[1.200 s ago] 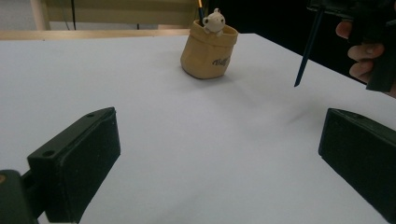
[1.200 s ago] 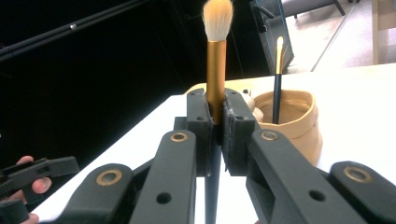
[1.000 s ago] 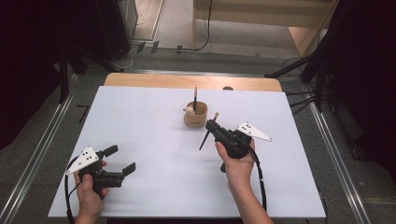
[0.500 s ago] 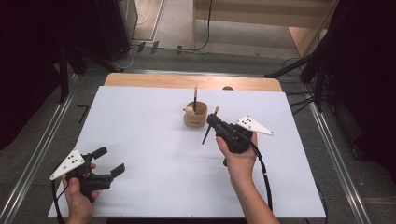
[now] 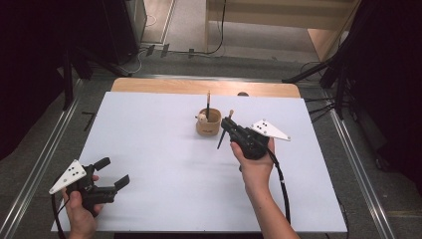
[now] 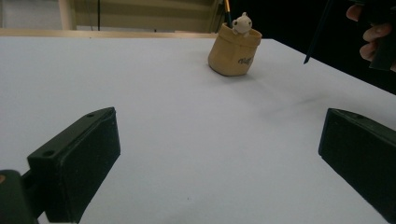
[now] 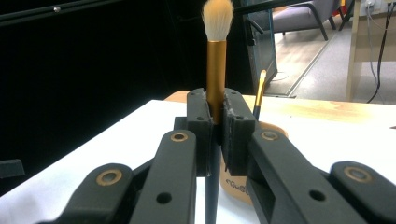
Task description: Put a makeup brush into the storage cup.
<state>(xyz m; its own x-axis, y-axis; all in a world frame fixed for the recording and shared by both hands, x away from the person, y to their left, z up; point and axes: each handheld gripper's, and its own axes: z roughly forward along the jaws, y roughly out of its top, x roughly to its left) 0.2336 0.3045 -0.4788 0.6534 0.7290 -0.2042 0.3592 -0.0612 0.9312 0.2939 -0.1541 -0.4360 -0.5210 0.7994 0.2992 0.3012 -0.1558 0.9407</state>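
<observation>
A: High view: the right tongs (image 5: pixel 228 124) clamp a makeup brush (image 5: pixel 222 135) just right of the pot (image 5: pixel 208 123) on the worktop (image 5: pixel 164 164); left tongs (image 5: pixel 112 173) gape empty, near-left.

B: Left gripper view: nothing blocks the pot (image 6: pixel 233 52).

A: Right gripper view: brush (image 7: pixel 215 79) upright; lower its handle in beside the thin brush (image 7: pixel 259 93).
</observation>
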